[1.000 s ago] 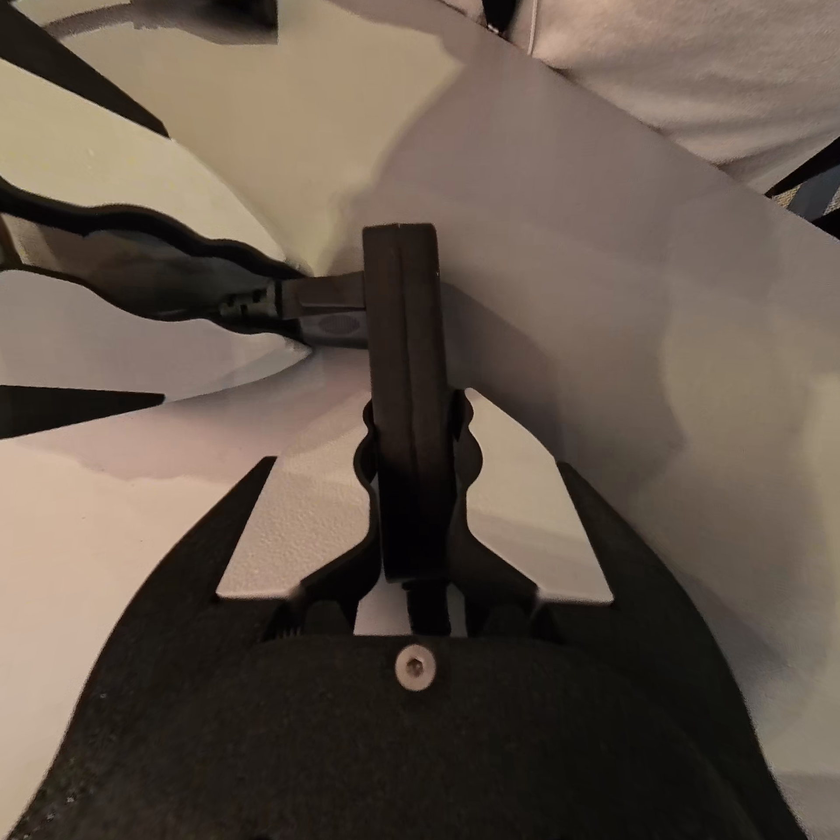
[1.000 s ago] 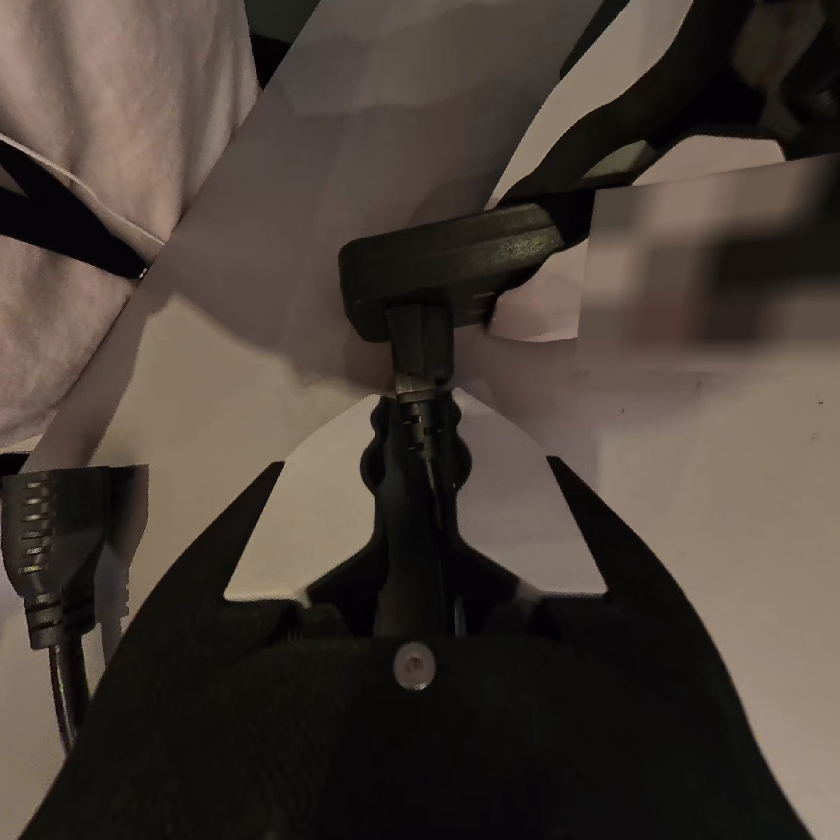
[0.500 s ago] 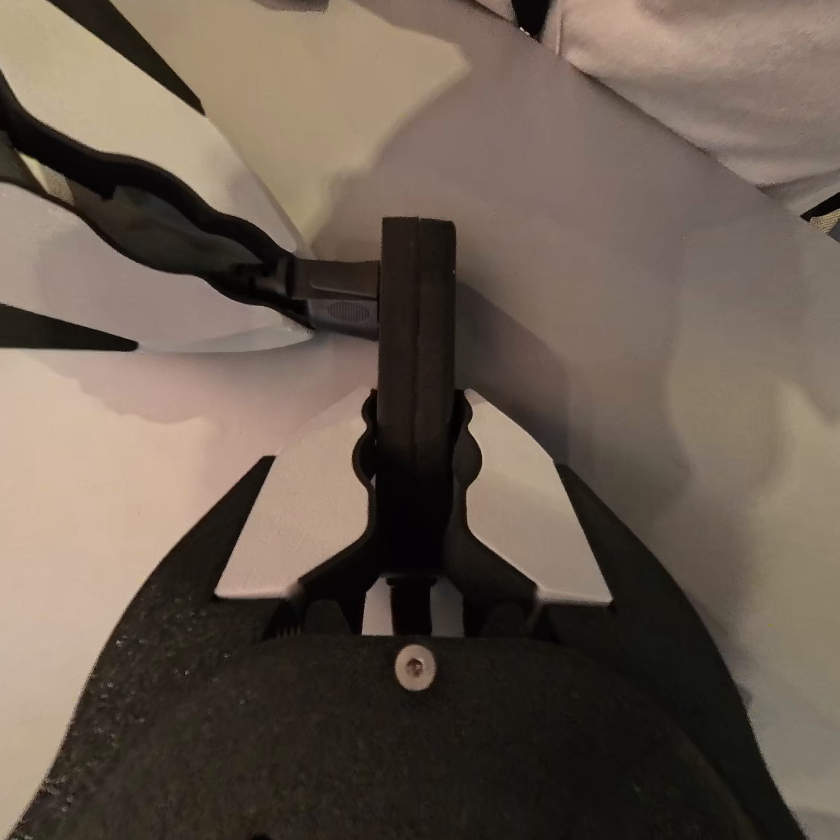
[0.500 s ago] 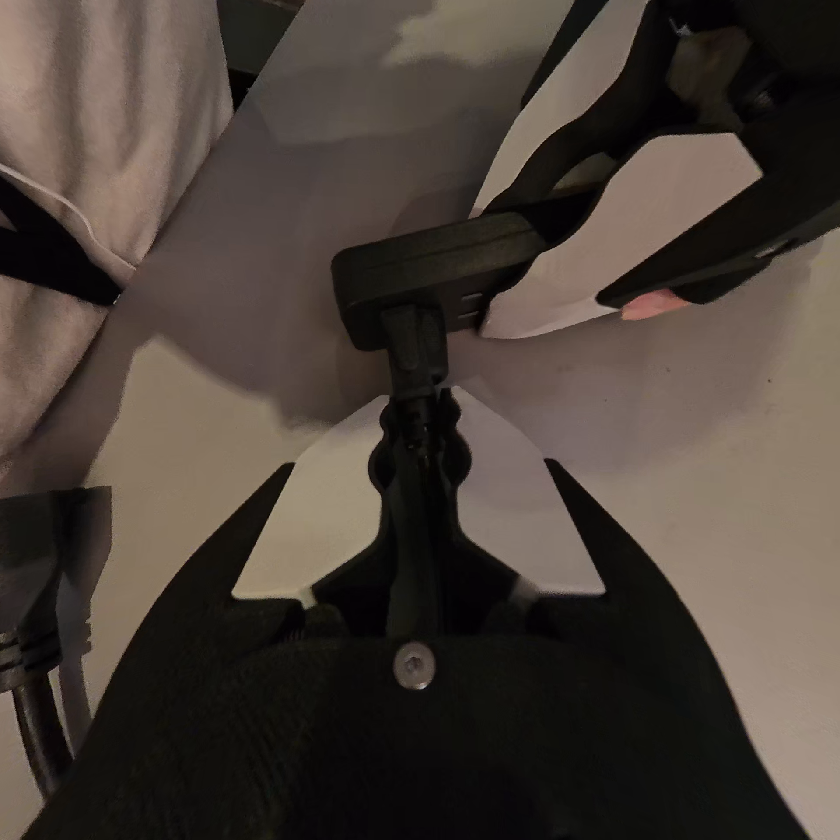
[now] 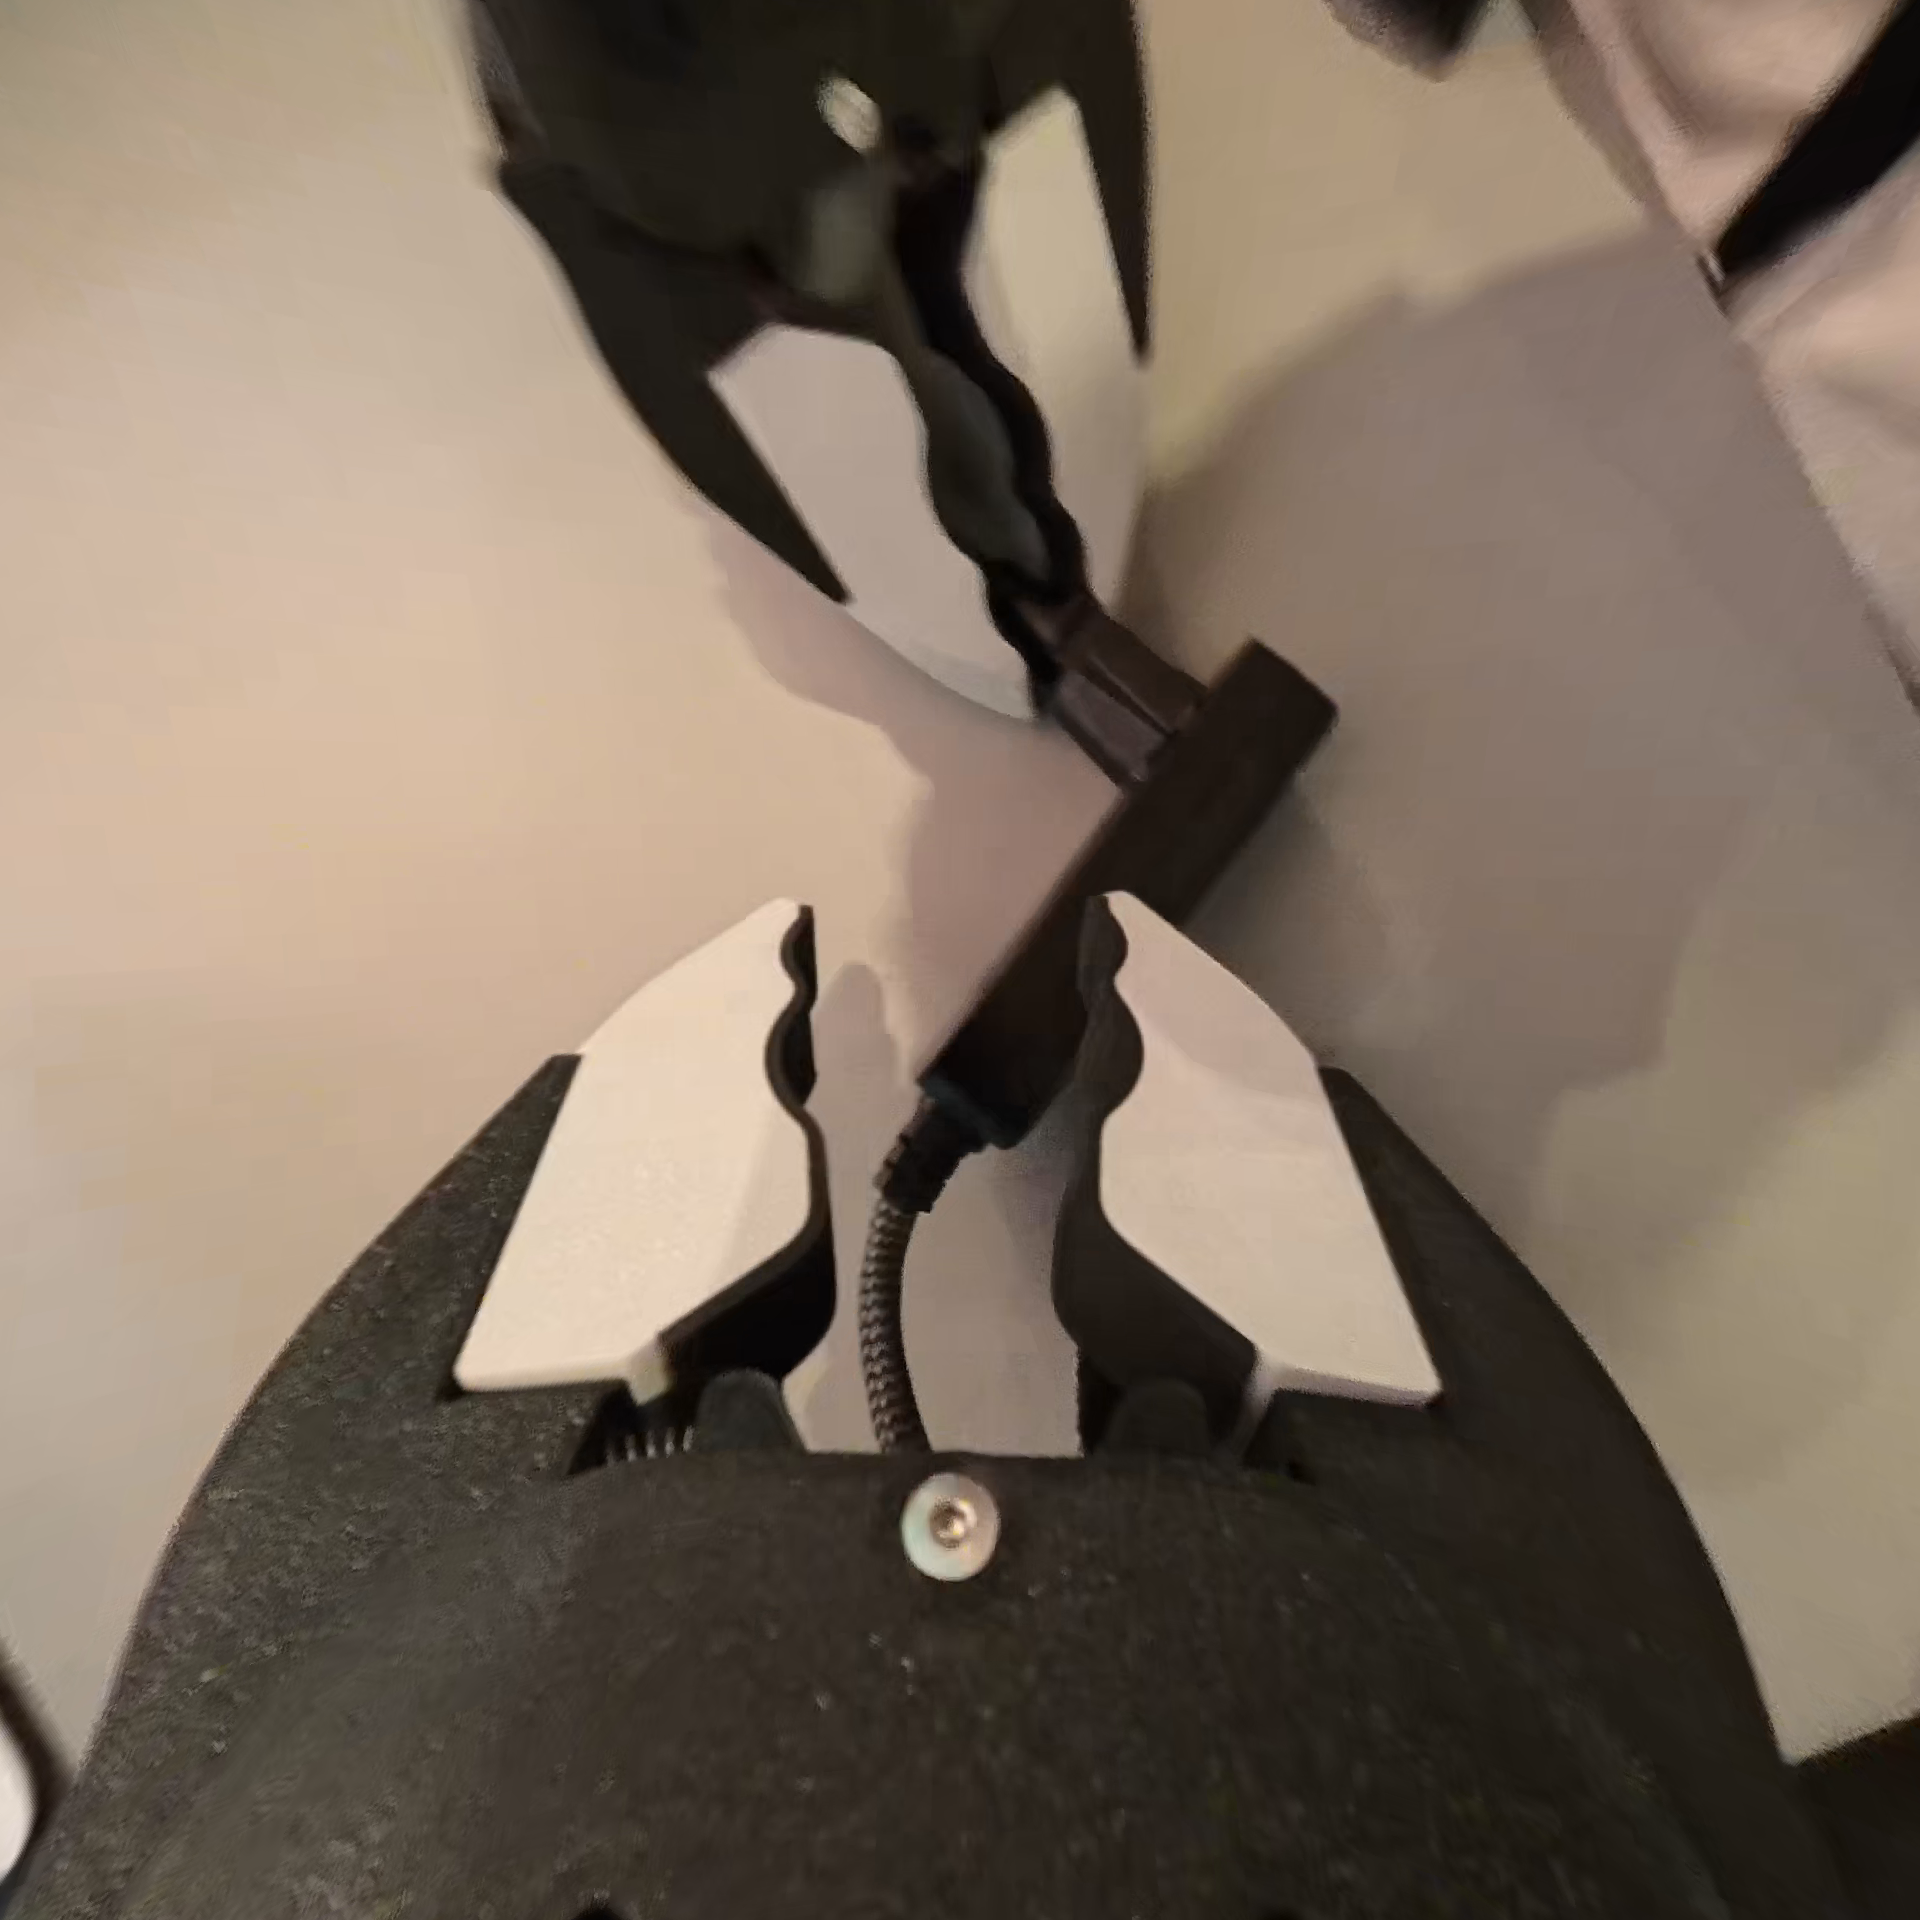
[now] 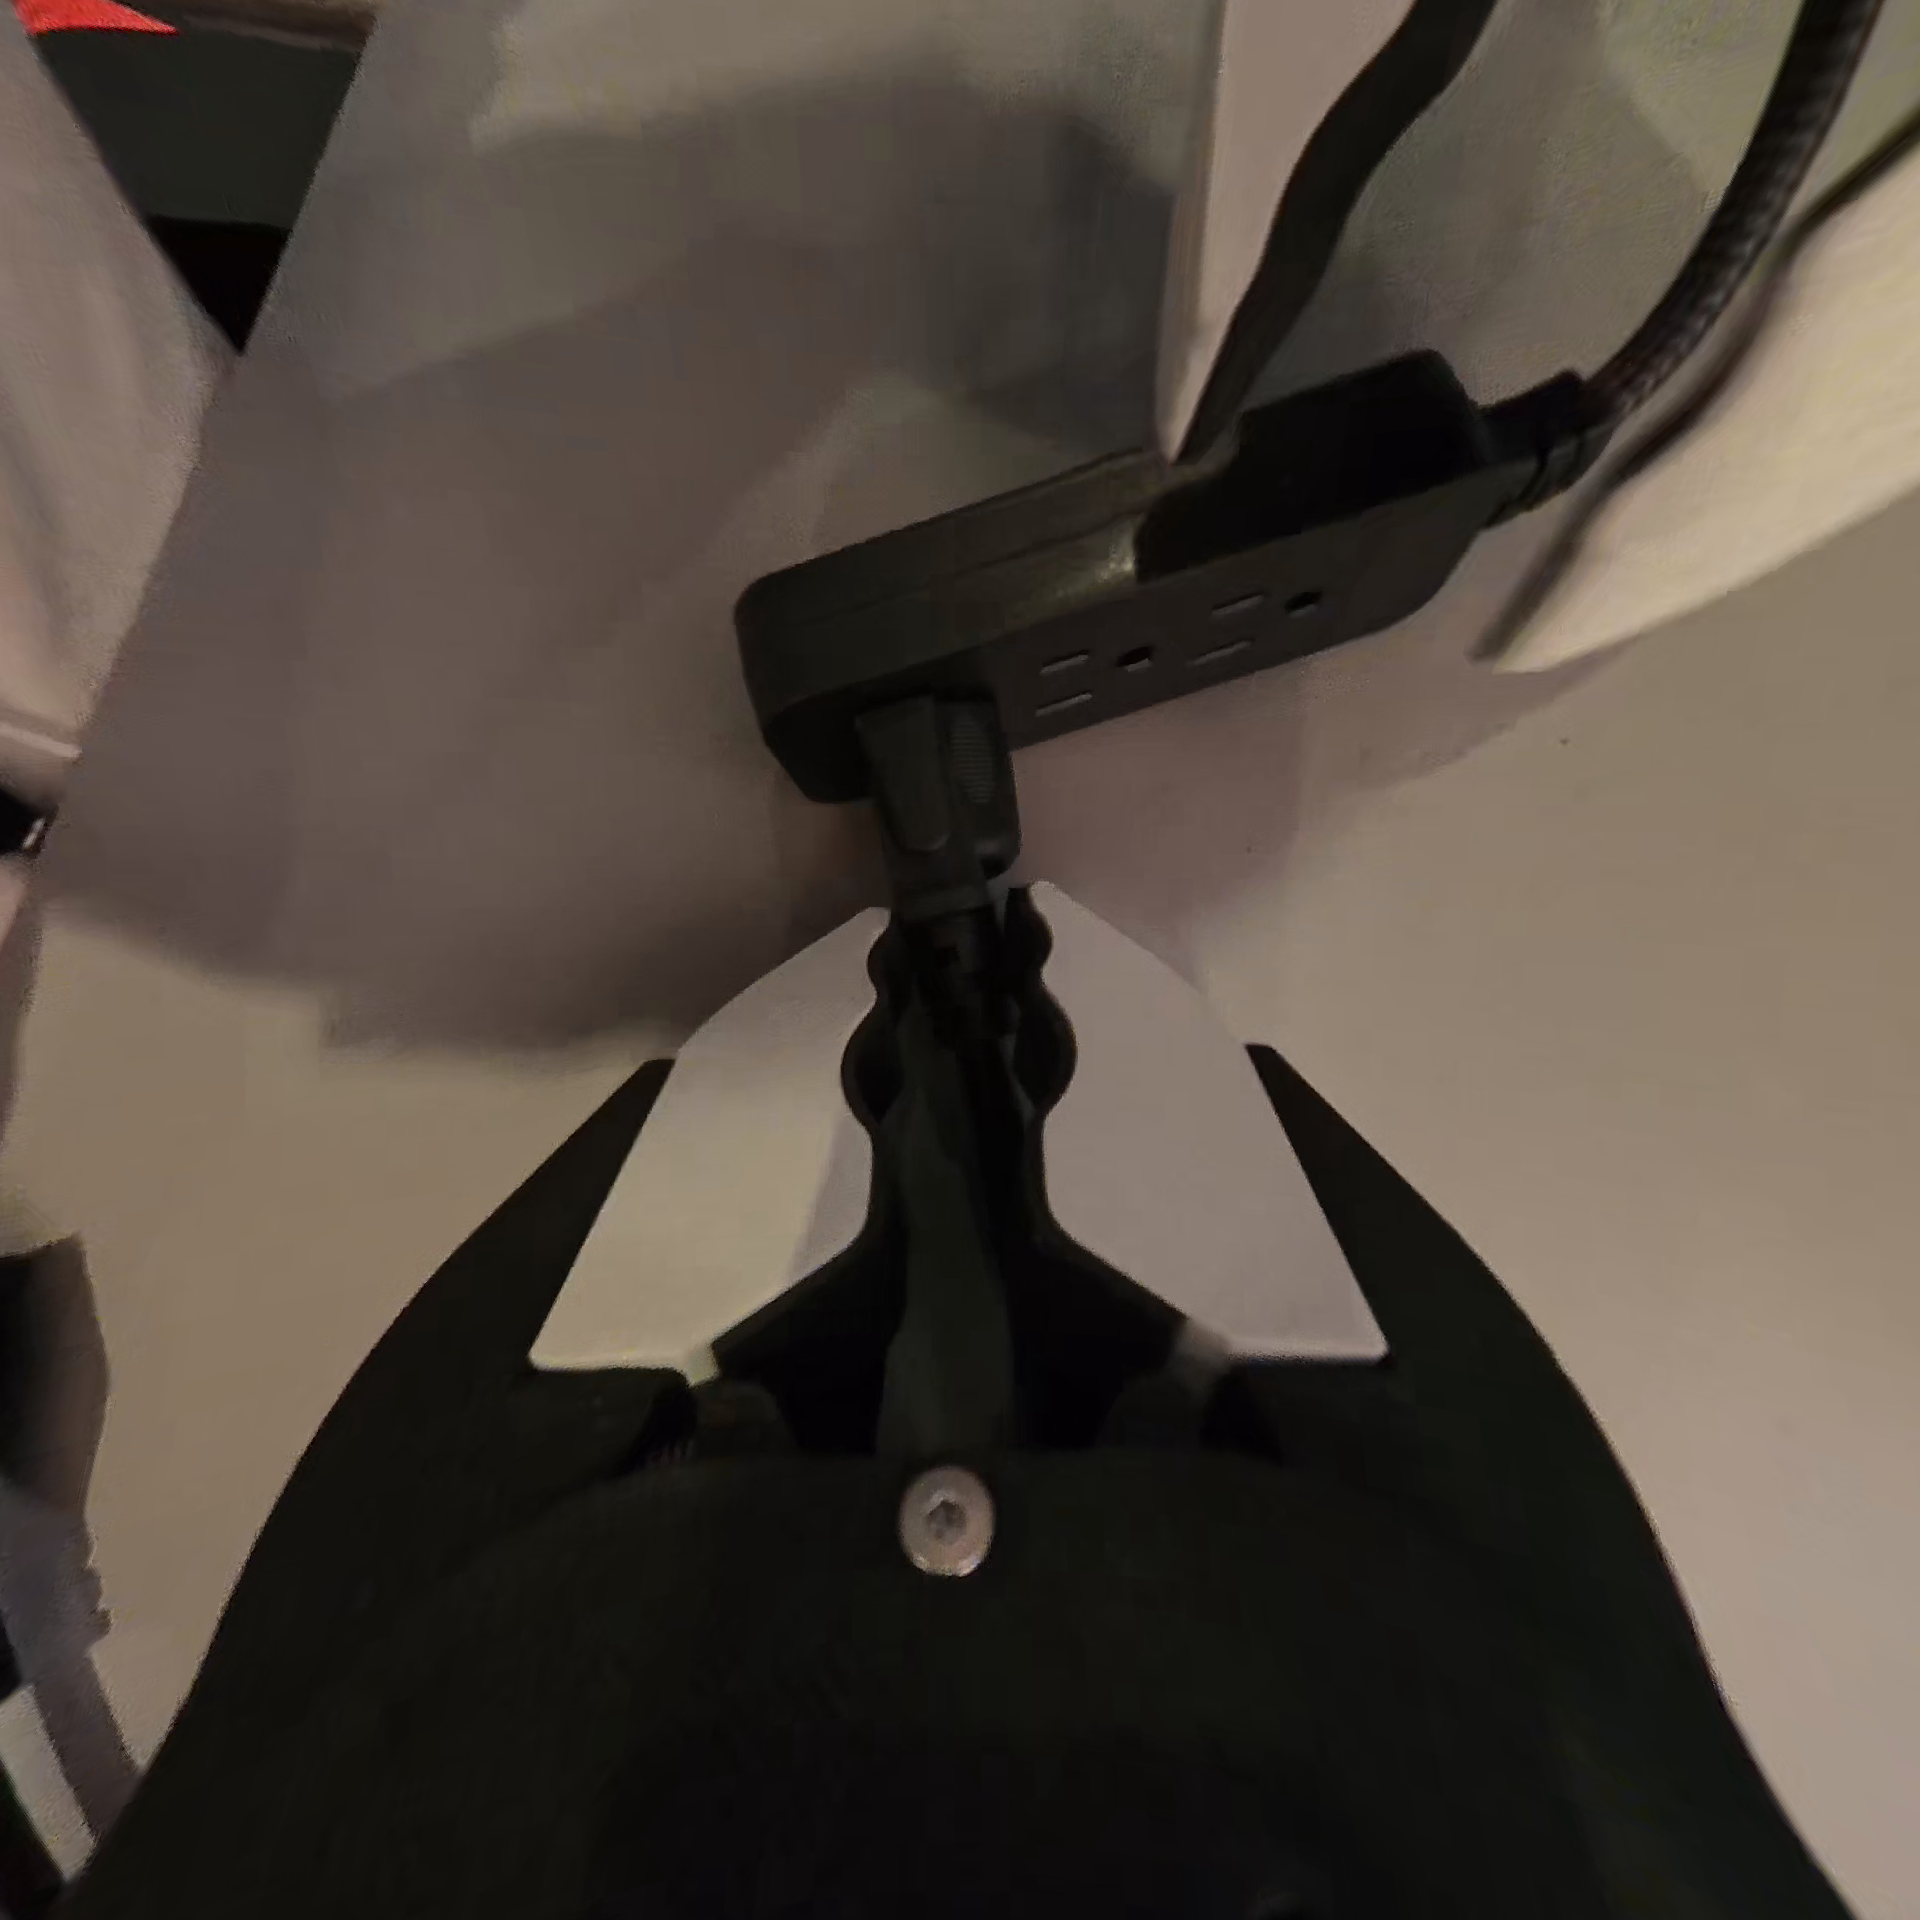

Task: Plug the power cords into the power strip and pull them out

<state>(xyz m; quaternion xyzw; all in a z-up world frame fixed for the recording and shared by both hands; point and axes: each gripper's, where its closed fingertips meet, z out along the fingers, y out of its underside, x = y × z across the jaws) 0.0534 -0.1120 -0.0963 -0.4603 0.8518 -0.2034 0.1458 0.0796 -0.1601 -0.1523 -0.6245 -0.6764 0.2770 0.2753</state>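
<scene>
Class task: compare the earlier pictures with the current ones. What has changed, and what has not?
The left gripper has opened and let go of the power strip, which now lies slanted between its fingers. The right gripper stays shut on the plug, still seated in the strip.

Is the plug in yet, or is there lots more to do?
One plug already sits in the end socket of the power strip. The right gripper is shut on that plug's cord. The left gripper is open around the strip's cable end, not clamping it. Two sockets beside the plug show empty. Pulling this plug out looks still to do.
</scene>
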